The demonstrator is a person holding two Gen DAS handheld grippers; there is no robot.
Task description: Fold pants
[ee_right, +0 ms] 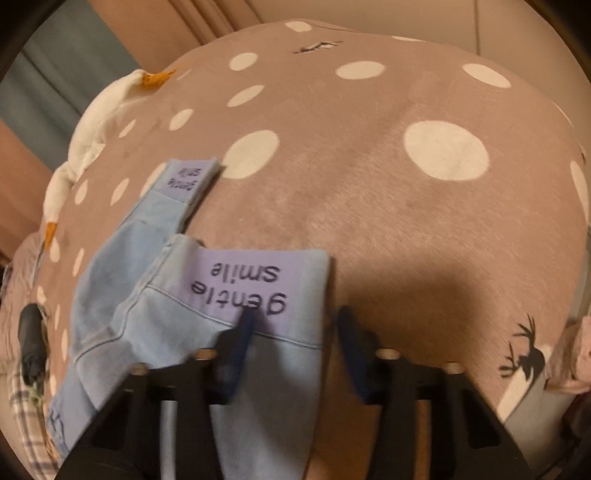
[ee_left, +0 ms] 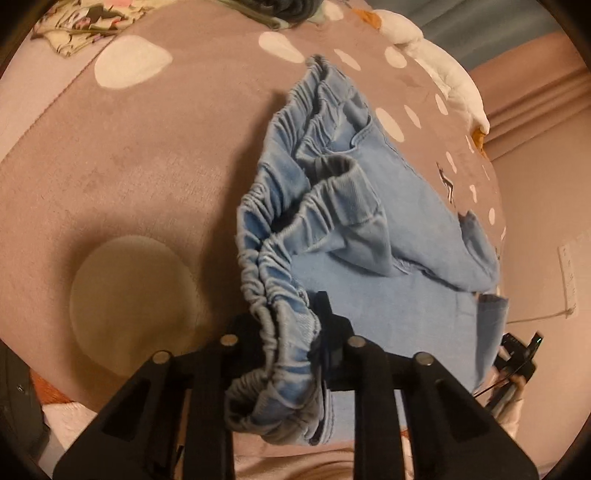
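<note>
Light blue denim pants lie on a brown bedspread with white dots. My left gripper is shut on the elastic waistband, which bunches between the fingers and hangs toward the camera. In the right wrist view the leg ends show, with purple cuffs printed "gentle smile": a near cuff and a far cuff. My right gripper is open over the near cuff's right edge; its left finger rests on the cuff, the right finger stands beside it over the bedspread.
A white goose plush lies along the bed's far edge, also in the left wrist view. Floral fabric sits at the top left. A black object lies at the left edge. Deer prints mark the bedspread.
</note>
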